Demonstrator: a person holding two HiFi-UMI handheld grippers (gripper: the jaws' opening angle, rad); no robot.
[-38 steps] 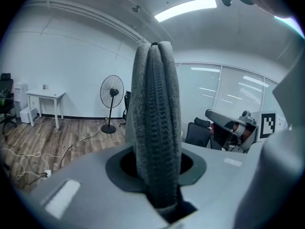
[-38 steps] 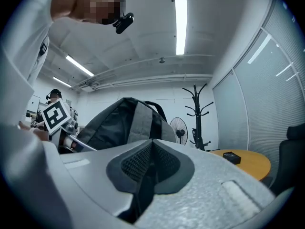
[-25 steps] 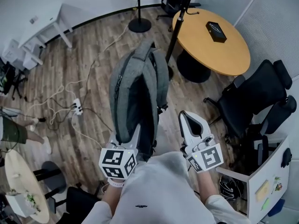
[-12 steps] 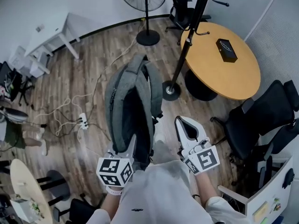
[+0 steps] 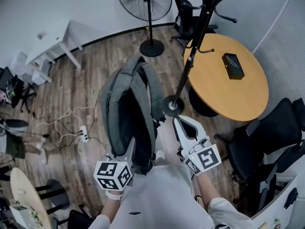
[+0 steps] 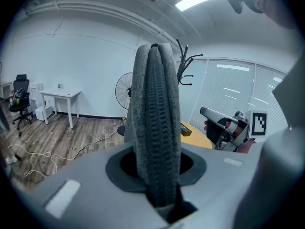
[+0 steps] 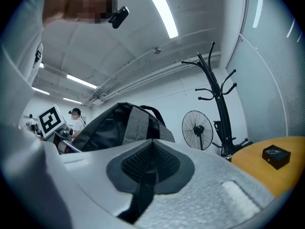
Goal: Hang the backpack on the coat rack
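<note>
The grey backpack (image 5: 127,109) hangs upright in front of me, and my left gripper (image 5: 129,150) is shut on its padded lower edge. In the left gripper view that ribbed grey padding (image 6: 156,128) stands pinched between the jaws. My right gripper (image 5: 180,123) is beside the pack's right side, shut with nothing in it; in the right gripper view its pads (image 7: 150,162) meet. The black coat rack (image 5: 194,51) rises just ahead on the right, and its round base (image 5: 172,105) lies near the right gripper's tip. Its hooks (image 7: 217,87) show above the pack (image 7: 125,124).
A round wooden table (image 5: 228,87) with a black box (image 5: 233,66) stands right behind the rack. A standing fan (image 5: 151,8) is behind, office chairs (image 5: 267,137) at the right, a white desk (image 5: 52,42) at the left, and cables with a power strip (image 5: 84,134) on the floor.
Both grippers and the backpack have been carried forward toward the coat rack. Its base now lies next to the right gripper's tip. The grip on the pack is unchanged.
</note>
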